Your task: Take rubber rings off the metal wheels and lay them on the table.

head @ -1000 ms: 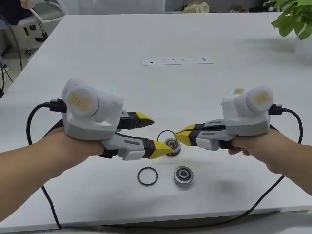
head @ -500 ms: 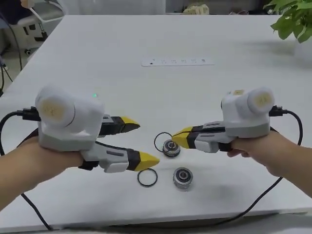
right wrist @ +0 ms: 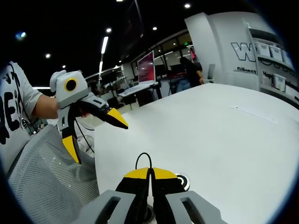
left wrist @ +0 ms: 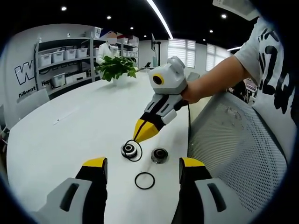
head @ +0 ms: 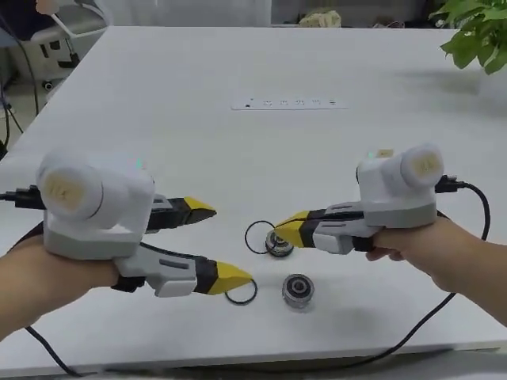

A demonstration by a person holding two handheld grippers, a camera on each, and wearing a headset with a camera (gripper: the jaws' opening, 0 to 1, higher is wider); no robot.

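Observation:
My right gripper [head: 283, 228] is shut on a thin black rubber ring [head: 255, 236] that loops out to the left of its yellow tips. From the right gripper view the ring [right wrist: 142, 159] rises from the closed gripper [right wrist: 149, 173]. Just beneath the tips lies a small metal wheel [head: 278, 245], which the ring's edge touches or nearly touches. A second wheel [head: 298, 289] with a dark rim sits nearer me. A loose ring [head: 244, 294] lies flat beside it, partly under one jaw of my left gripper [head: 216, 242]. The left gripper is open and holds nothing, to the left of the wheels.
A flush socket strip [head: 289, 102] sits mid-table. A leafy plant [head: 479, 36] stands at the far right and a chair [head: 59, 39] at the far left corner. Cables trail from both grippers over the table's front edge [head: 261, 352].
The left gripper has pulled back to the left and toward me, away from the wheel it was touching. The right gripper stays shut on the ring and has edged slightly left.

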